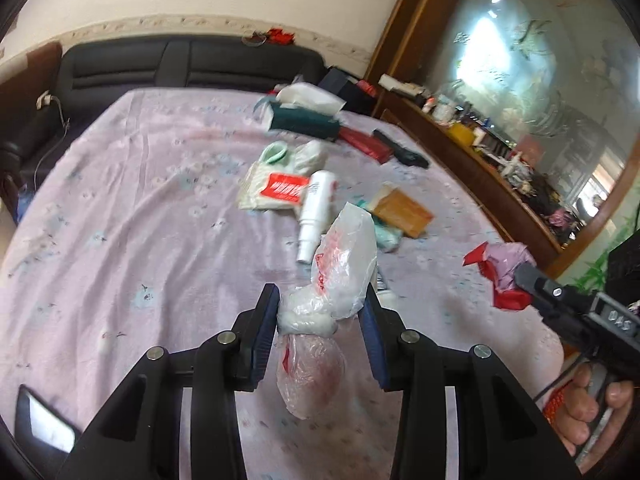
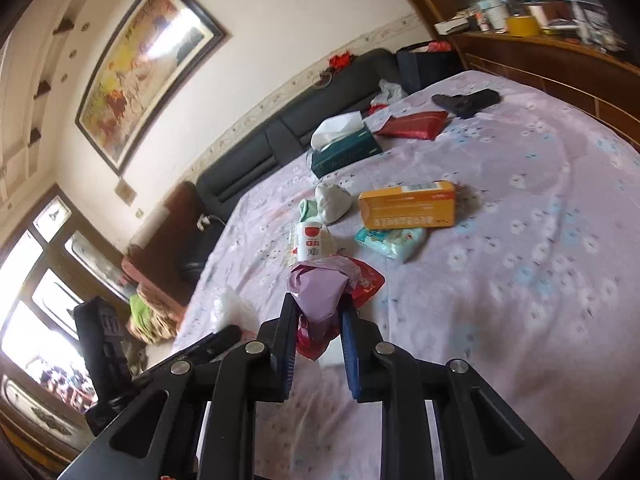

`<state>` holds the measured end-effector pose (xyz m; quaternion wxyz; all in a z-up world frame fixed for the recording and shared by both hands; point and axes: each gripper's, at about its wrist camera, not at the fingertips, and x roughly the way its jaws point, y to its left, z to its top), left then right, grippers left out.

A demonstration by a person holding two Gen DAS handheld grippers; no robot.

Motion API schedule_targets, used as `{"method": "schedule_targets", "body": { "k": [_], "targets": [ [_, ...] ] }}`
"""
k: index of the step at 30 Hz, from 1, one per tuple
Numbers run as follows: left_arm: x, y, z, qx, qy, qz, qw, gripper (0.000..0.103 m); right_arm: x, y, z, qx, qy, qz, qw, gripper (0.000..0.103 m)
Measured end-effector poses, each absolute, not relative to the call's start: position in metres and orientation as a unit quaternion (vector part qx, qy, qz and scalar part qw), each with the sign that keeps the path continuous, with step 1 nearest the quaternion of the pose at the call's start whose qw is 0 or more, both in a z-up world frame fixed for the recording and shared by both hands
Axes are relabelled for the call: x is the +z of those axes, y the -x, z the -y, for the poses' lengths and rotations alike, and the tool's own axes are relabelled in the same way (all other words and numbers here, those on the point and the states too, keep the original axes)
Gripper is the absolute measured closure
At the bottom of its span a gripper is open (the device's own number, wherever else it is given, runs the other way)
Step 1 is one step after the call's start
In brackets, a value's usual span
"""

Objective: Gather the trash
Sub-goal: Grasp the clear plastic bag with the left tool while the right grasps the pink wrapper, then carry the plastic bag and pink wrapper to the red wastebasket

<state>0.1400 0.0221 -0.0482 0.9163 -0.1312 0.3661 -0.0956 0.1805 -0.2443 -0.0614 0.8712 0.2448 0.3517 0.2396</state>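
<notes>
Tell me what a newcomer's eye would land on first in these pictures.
First, the crumpled clear plastic bag pinched in the left gripper, lifted above the lilac bedspread. Next, the red and lilac wrapper clamped in the right gripper, with the orange box lying mid-bed beyond it.

Bed and its surroundings, seen from two wrist views.
A lilac floral bedsheet (image 2: 520,280) covers the bed. Relative to the green tissue box (image 2: 344,152): a black sofa (image 2: 280,120) stands behind it, a dark red packet (image 2: 412,124) lies just right, and a black item (image 2: 466,102) farther right. Nearer the camera lie an orange carton (image 2: 408,205) and a white spray bottle (image 1: 314,216). A framed painting (image 2: 140,68) hangs above the sofa.
</notes>
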Motion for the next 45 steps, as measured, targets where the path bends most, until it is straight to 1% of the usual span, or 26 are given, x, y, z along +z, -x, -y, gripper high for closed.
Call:
{"method": "schedule_targets", "body": {
  "k": [6, 16, 27, 35, 45],
  "targets": [
    [-0.010, -0.109, -0.004, -0.126, 0.135, -0.340, 0.922, 0.065, -0.051, -0.142, 0.277, 0.222, -0.273, -0.322, 0.879, 0.082],
    [0.024, -0.069, 0.043, -0.166, 0.111, -0.323, 0.925, 0.065, -0.010, -0.084, 0.304, 0.204, -0.252, -0.268, 0.907, 0.082],
    [0.037, -0.043, 0.086, -0.220, 0.114, -0.302, 0.921, 0.065, 0.007, -0.016, 0.337, 0.168, -0.258, -0.225, 0.924, 0.082],
    [0.038, -0.036, 0.119, -0.229, 0.083, -0.298, 0.923, 0.065, 0.021, 0.040, 0.362, 0.113, -0.249, -0.189, 0.943, 0.082],
    [0.046, -0.015, 0.156, -0.274, 0.069, -0.287, 0.915, 0.065, 0.021, 0.080, 0.400, 0.060, -0.256, -0.177, 0.948, 0.082]
  ]
}}
